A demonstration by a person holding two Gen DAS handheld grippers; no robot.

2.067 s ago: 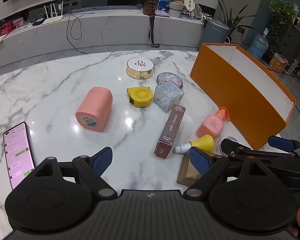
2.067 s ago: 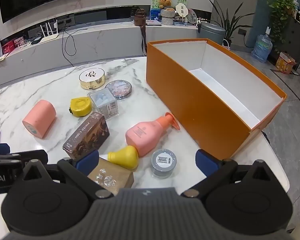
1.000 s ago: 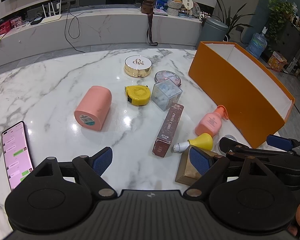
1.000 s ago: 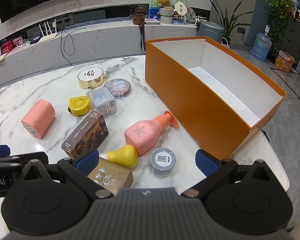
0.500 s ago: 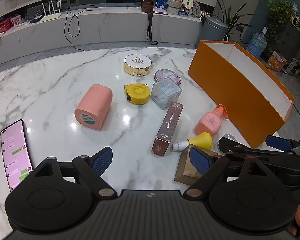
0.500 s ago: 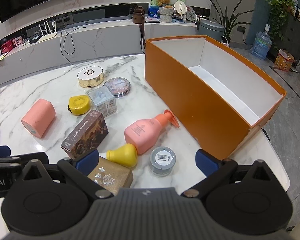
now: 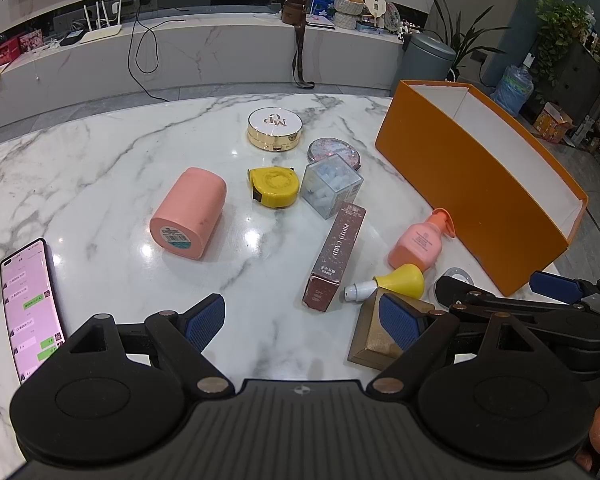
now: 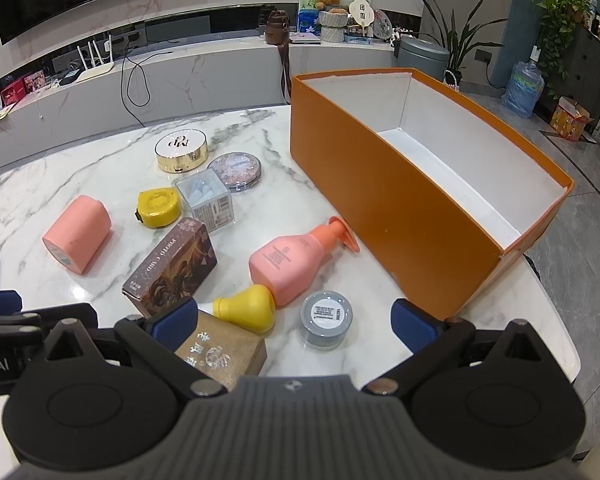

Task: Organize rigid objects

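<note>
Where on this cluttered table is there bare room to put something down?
The marble left of the pink cylinder, beyond the phone, is bare. So is the orange box floor. It is crowded between the yellow tape measure and the grey jar.

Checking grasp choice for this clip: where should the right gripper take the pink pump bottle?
Probably across the pink pump bottle's wide body, from above, pads on its long sides. It lies flat, nozzle toward the orange box; the right gripper is open.
</note>
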